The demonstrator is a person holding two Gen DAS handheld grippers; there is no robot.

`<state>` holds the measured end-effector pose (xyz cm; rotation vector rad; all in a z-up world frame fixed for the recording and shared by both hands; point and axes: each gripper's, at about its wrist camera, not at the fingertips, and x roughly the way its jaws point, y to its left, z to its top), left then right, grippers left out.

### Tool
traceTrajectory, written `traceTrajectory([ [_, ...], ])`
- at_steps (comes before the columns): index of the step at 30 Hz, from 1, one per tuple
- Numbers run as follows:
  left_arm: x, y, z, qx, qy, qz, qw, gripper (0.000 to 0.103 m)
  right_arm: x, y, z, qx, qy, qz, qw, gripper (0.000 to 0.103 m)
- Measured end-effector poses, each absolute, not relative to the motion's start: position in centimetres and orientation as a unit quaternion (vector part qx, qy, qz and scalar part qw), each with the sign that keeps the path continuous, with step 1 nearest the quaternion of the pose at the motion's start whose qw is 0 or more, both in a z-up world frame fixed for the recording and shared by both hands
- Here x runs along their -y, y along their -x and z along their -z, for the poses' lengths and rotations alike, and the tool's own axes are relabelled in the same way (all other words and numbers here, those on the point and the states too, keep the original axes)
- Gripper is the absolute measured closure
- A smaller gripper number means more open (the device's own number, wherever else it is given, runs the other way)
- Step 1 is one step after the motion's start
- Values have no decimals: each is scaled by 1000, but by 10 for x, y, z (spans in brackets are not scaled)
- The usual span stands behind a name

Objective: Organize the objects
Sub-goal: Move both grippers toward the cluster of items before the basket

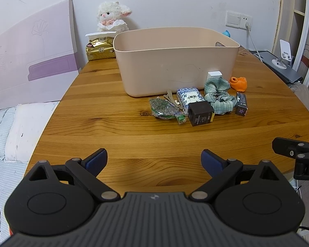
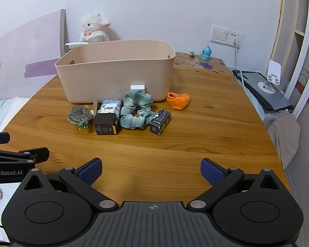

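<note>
A beige plastic bin stands on the wooden table. In front of it lie a green herb sachet, a blue-white patterned box, a dark brown box, a green plaid scrunchie, a dark star-printed box, an orange plush piece and a small white box. My left gripper and right gripper are both open and empty, well short of the pile.
A plush lamb and a gold packet sit behind the bin. A blue figurine, a dark tablet with a white stand, a wall socket with cable and a bed are around the table.
</note>
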<state>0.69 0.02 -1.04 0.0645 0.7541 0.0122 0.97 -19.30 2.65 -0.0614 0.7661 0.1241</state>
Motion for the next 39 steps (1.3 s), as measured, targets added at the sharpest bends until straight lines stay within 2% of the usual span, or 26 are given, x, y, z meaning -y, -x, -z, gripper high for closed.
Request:
traceTrajectory([
  [39, -9, -18, 11, -375, -25, -14, 926, 5, 199, -23, -28, -377, 26, -51, 924, 0],
])
